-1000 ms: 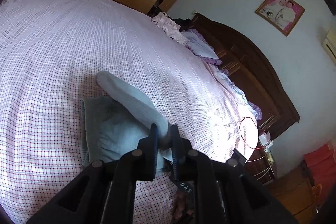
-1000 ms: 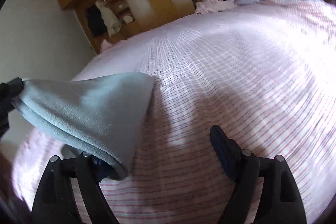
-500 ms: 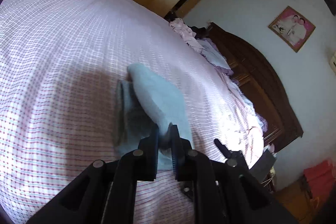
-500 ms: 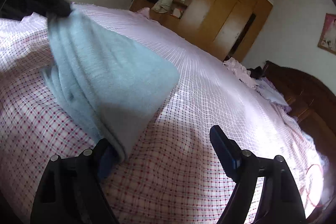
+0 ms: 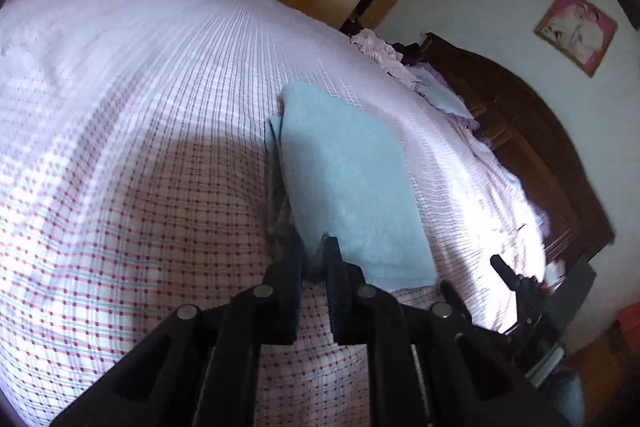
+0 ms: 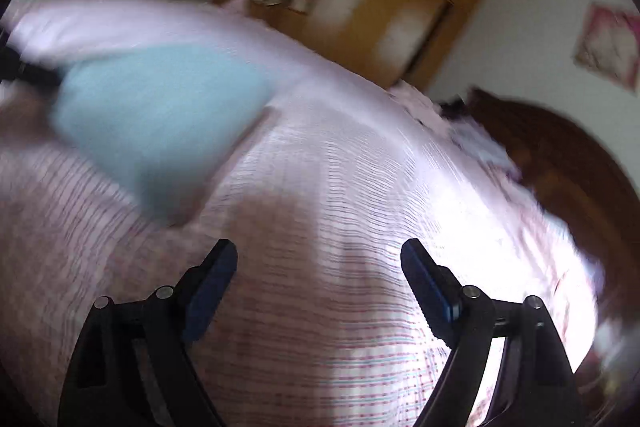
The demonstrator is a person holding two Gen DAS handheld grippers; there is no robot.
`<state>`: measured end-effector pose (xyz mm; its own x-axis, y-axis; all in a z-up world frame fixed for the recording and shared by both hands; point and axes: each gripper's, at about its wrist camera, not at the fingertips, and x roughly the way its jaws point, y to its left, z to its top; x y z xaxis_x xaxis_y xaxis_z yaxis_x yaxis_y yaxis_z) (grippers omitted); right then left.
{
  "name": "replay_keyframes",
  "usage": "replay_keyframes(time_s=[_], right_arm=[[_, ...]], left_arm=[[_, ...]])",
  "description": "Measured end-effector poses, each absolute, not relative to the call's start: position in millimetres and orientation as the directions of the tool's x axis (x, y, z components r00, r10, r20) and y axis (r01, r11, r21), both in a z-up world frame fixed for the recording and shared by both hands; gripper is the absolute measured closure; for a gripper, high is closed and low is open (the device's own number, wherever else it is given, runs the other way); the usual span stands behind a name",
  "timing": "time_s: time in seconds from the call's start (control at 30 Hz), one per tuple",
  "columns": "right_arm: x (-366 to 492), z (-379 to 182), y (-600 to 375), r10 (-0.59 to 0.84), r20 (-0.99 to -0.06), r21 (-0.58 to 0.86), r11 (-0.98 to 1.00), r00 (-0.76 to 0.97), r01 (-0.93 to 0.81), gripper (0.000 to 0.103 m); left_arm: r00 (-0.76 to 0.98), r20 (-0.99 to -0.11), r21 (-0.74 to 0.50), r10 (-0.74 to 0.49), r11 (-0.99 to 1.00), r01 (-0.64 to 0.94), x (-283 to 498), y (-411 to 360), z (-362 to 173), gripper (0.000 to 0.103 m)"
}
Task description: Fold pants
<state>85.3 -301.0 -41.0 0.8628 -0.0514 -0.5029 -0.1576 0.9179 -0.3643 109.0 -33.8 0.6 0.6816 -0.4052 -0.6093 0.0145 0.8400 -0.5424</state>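
Item: pants (image 5: 352, 187), pale blue, soft fleece-like cloth, folded into a thick stack and lying on the checked bedspread (image 5: 120, 211) directly ahead of the left gripper (image 5: 314, 259). Left gripper: jaws nearly together, pinching the near edge of the top layer. Right gripper (image 6: 320, 267): jaws wide apart, nothing between them, only bedspread ahead; the pants sit well off to its upper left, much blurred in that view, so whether the far corner lies flat cannot be told. Condition of fold: an under layer shows along the left side of the stack, not squared with the top one. Hazards, as judged: pulling the left gripper away before releasing would likely drag the top layer back and open the fold; releasing above the stack could let the edge fall crooked; with the right gripper off the cloth, nothing steadies the pile against sliding on the smooth cover.
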Motion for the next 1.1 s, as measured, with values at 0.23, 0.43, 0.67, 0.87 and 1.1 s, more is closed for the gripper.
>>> replay_keyframes(time_s=[0.23,0.43,0.67,0.87,1.1], right_arm=[[106,6,-307,0.352,-0.506,0.07,0.927,0.788,-0.369,0.083],[137,3,-276,0.615,-0.461,0.341,0.788,0.639,-0.513,0.103],[160,-48,-266,0.564,-0.618,0.371,0.824,0.548,-0.429,0.103],[182,-16,-293,0.609,-0.522,0.456,0.791,0.597,-0.408,0.103],[229,-54,-280,0.597,-0.613,0.466,0.802,0.518,-0.374,0.103]], left_arm=[[0.737,-0.579,-0.503,-0.349,0.864,0.015,92,-26,29,0.087],[0.764,-0.541,-0.41,-0.351,0.904,0.125,112,-61,59,0.087],[0.678,-0.678,-0.336,-0.284,0.94,0.058,158,-84,-10,0.099],[0.722,-0.625,-0.336,-0.297,0.937,0.094,162,-82,34,0.099],[0.625,-0.749,-0.243,-0.219,0.969,0.048,204,-96,-9,0.099]])
